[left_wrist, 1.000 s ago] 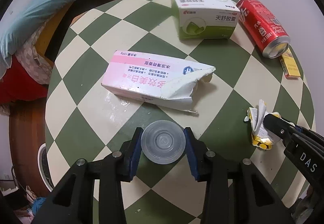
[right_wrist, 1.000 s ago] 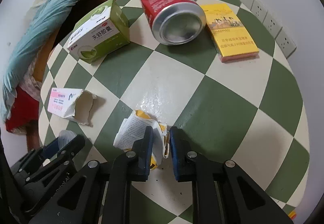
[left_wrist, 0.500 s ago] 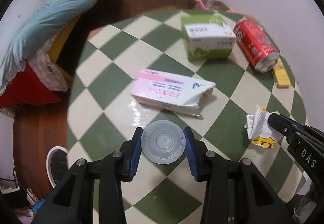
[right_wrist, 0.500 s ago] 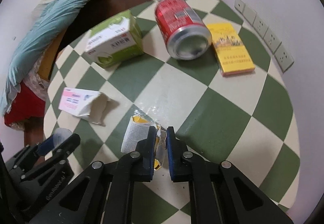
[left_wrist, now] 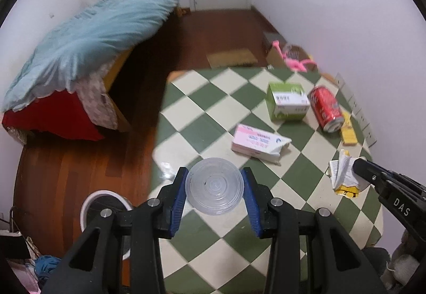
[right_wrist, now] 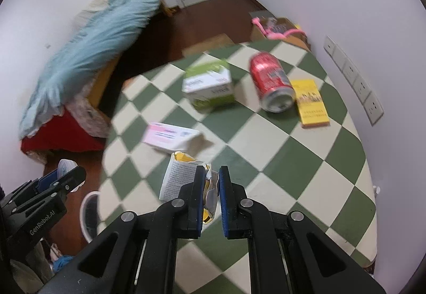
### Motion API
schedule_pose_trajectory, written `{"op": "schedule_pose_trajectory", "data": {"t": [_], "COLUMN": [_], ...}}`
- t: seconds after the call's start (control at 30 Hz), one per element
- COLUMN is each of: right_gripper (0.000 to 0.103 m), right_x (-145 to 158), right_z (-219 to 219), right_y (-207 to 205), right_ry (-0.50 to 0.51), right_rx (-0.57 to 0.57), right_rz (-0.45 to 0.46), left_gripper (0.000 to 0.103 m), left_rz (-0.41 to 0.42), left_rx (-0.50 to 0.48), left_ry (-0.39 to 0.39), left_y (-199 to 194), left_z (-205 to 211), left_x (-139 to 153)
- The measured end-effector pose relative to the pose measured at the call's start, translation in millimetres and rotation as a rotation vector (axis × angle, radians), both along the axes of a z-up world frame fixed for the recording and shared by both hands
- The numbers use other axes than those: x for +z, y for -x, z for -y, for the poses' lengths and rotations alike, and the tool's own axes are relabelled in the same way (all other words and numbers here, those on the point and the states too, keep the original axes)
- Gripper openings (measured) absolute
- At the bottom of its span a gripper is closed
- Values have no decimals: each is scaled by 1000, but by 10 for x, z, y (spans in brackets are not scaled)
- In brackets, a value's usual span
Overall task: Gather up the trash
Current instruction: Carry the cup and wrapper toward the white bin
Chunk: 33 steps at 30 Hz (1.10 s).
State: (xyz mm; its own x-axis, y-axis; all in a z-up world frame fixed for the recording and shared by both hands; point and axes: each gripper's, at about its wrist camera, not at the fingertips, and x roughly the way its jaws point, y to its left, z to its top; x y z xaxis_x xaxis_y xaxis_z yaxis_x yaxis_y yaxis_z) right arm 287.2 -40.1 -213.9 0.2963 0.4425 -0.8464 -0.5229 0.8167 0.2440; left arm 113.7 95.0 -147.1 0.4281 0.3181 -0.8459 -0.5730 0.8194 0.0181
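My left gripper (left_wrist: 215, 194) is shut on a clear plastic lid (left_wrist: 215, 190) and holds it high above the left edge of the green-and-cream checkered table (left_wrist: 202, 118). My right gripper (right_wrist: 211, 185) is shut on a crumpled yellow-and-white wrapper (right_wrist: 181, 177), lifted above the table; the wrapper also shows in the left wrist view (left_wrist: 342, 178). On the table lie a torn pink box (left_wrist: 258, 142), a green box (left_wrist: 287, 101), a red soda can (left_wrist: 326, 111) and a yellow pack (left_wrist: 348, 133). A white-rimmed bin (left_wrist: 105, 203) stands on the floor below the left gripper.
A bed with a blue quilt (left_wrist: 93, 36) and red cover stands to the left across the wooden floor. Wall sockets (right_wrist: 354, 78) line the wall right of the table. Cardboard and a pink object (right_wrist: 277, 28) sit beyond the table's far end.
Both grippers have risen well above the table with the lid and the wrapper, so the table looks smaller and the floor, bed and bin have come into view.
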Motion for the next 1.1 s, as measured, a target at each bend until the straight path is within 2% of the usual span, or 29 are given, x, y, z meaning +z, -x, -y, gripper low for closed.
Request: {"op": "schedule_pose_trajectory", "data": {"t": [0.33,0.6,0.83,1.1], "right_gripper": [11,11,11,11], "right_x": [658,850,552,-186], "right_z": [-464,-1172,-1930,-2770], "right_y": [680,1329,1882,2358], "right_ry": [-113,-150,-115,1], "right_rx": [138,288,421,526], "right_rz": [51,49,-15,-96], "left_gripper": [36,36,36,36], "left_rz": [92,111,53,-34], "left_rx": [96,214,344,478], "left_ry": [-40,-40,3,125], "left_y": [843,1509,2032,2473], "left_z": [-401,-903,-1469,-2132], "left_x": [510,518,92,-714]}}
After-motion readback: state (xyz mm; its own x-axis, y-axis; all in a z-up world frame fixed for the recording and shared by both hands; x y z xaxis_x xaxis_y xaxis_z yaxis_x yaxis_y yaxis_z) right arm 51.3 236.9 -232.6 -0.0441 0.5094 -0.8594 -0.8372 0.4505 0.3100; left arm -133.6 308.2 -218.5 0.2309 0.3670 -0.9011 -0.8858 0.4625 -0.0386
